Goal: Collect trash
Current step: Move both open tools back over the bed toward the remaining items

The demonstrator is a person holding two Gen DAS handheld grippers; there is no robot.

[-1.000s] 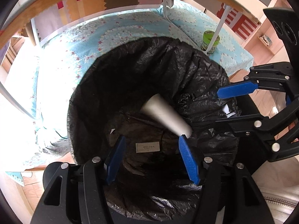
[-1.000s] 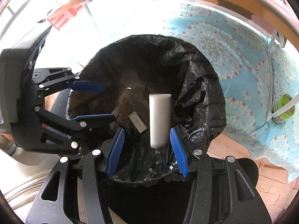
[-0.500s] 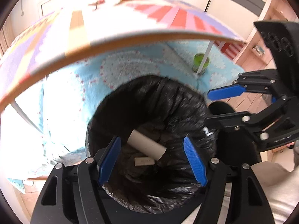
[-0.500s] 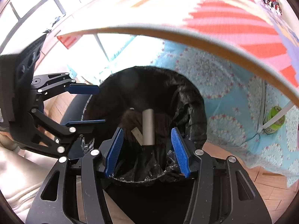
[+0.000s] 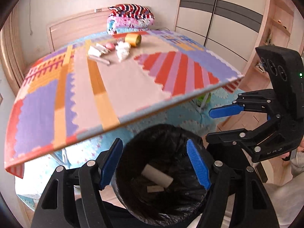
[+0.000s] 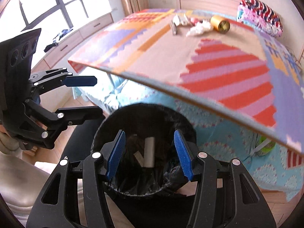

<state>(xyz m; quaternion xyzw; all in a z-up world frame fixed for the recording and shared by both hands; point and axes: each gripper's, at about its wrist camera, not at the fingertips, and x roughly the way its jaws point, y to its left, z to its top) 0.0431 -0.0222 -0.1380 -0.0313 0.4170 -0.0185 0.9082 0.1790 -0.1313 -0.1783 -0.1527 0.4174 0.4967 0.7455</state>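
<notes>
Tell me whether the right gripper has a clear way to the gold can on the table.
Probably yes. The right gripper is open and empty over the bin, and the gold can lies on its side at the far end of the table with open tabletop before it; the crumpled tissue sits beside it.

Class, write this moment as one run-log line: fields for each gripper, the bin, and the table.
left gripper: open, empty | right gripper: open, empty | bin: cardboard tube inside | table: crumpled tissue, gold can
</notes>
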